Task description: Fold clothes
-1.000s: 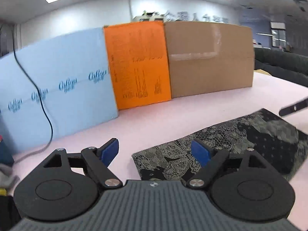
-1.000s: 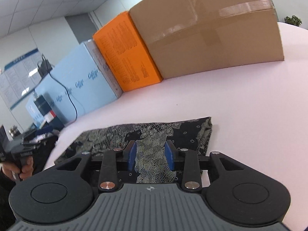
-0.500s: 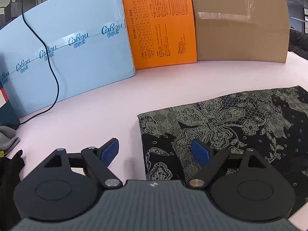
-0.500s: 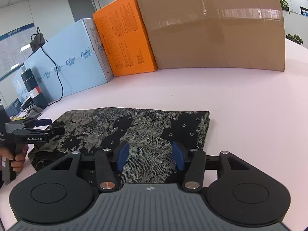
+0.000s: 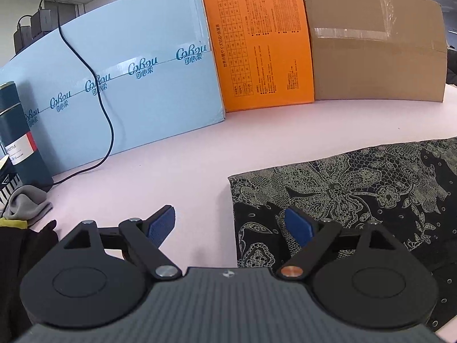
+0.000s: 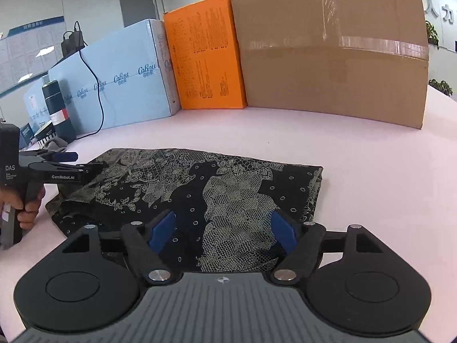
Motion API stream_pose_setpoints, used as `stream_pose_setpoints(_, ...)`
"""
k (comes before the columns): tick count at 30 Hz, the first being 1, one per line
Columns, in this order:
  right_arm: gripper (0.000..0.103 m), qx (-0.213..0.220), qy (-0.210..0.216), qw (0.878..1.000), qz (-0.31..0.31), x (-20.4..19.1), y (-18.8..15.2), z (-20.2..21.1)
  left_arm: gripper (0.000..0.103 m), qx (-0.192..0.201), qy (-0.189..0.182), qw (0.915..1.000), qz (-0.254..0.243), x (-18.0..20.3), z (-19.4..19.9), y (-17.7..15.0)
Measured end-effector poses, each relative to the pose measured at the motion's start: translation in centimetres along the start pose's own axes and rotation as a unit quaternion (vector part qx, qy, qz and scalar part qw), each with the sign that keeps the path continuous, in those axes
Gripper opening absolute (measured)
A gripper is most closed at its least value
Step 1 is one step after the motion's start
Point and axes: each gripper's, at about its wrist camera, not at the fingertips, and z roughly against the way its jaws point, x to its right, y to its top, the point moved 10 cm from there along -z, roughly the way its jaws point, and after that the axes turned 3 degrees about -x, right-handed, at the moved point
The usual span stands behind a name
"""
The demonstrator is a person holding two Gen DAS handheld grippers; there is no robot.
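Observation:
A black garment with a beige lace print (image 6: 177, 183) lies folded flat on the pink table (image 6: 371, 177). My right gripper (image 6: 222, 228) hovers over its near edge. Its jaws are opening, the cloth lies under the gap, and the blue pads do not press on it. My left gripper (image 5: 230, 223) is open at the garment's (image 5: 357, 188) left edge, with one finger over the cloth and the other over bare table. In the right wrist view the left gripper (image 6: 82, 162) shows at the left, held by a hand (image 6: 25, 203), its tips at the cloth's far left corner.
A light blue box (image 5: 128, 85), an orange box (image 5: 262, 45) and a taped cardboard box (image 5: 377, 51) stand in a row along the back. A black cable (image 5: 108, 131) hangs down the blue box. A dark bottle (image 5: 17, 143) and a grey rag (image 5: 25, 203) sit at the far left.
The right jaws have spread wide and let go of the fold they pinched. The left gripper has tipped down and come closer to the garment's left edge.

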Motion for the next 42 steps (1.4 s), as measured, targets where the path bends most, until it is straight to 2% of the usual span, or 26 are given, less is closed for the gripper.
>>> stream_pose_setpoints(3,0.073,0.001,-0.003,1.000,-0.022,1.1,-0.3,0.3,0.083,-0.005,-0.015,0.9996,0.024,-0.8,0.1,0.1)
stream_pose_setpoints(6,0.085,0.013,-0.007,0.999,-0.051,2.6,-0.3,1.1,0.085,-0.017,-0.049,0.9954,0.081,-2.7,0.5,0.6)
stream_pose_setpoints(9,0.086,0.019,0.003,0.995,-0.098,4.9,-0.3,1.4,0.085,-0.044,-0.105,0.9803,0.161,-4.5,0.2,0.5)
stream_pose_setpoints(11,0.086,0.015,0.021,0.990,-0.136,6.2,-0.5,1.2,0.085,-0.062,-0.137,0.9701,0.190,-5.2,-0.3,0.3)
stream_pose_setpoints(15,0.086,0.011,0.067,0.978,-0.196,7.8,-0.6,0.5,0.085,-0.092,-0.188,0.9535,0.217,-5.3,-1.4,-0.5)
stream_pose_setpoints(18,0.088,0.026,0.092,0.971,-0.220,8.4,-0.3,0.1,0.085,-0.084,-0.205,0.9467,0.234,-5.6,-2.2,-0.4)
stream_pose_setpoints(23,0.088,0.063,0.116,0.960,-0.247,9.3,0.2,-0.1,0.085,-0.084,-0.262,0.9232,0.268,-4.7,-2.7,0.2)
stream_pose_setpoints(24,0.088,0.066,0.119,0.959,-0.249,9.4,0.2,-0.1,0.085,-0.083,-0.268,0.9228,0.264,-4.3,-2.7,0.3)
stream_pose_setpoints(25,0.088,0.075,0.119,0.958,-0.250,9.4,0.3,0.1,0.085,-0.080,-0.265,0.9268,0.254,-3.9,-2.7,0.4)
stream_pose_setpoints(28,0.088,0.108,0.109,0.958,-0.241,9.4,0.7,1.3,0.085,-0.050,-0.220,0.9476,0.226,-4.6,-2.0,0.6)
stream_pose_setpoints(29,0.088,0.119,0.103,0.959,-0.236,9.4,0.9,1.8,0.085,-0.036,-0.217,0.9502,0.220,-4.8,-1.3,0.9)
stream_pose_setpoints(30,0.088,0.129,0.099,0.960,-0.226,9.0,1.2,2.5,0.085,-0.021,-0.228,0.9493,0.216,-4.7,-0.3,1.2)
stream_pose_setpoints(32,0.088,0.131,0.115,0.965,-0.198,7.3,2.0,3.2,0.085,-0.002,-0.244,0.9494,0.198,-3.9,1.4,2.0)
stream_pose_setpoints(34,0.088,0.110,0.128,0.970,-0.175,4.8,2.8,3.0,0.085,-0.013,-0.249,0.9563,0.152,-1.6,2.4,2.4)
stream_pose_setpoints(38,0.088,0.012,0.154,0.984,-0.090,-1.7,1.8,0.4,0.085,-0.038,-0.249,0.9662,0.058,2.5,4.2,2.5)
stream_pose_setpoints(40,0.088,-0.021,0.156,0.987,-0.044,-4.0,0.7,-0.7,0.085,-0.047,-0.258,0.9646,0.027,3.7,4.7,1.5)
stream_pose_setpoints(42,0.088,-0.041,0.162,0.985,-0.032,-5.0,-0.1,-1.6,0.085,-0.056,-0.262,0.9632,0.022,4.0,4.7,0.4)
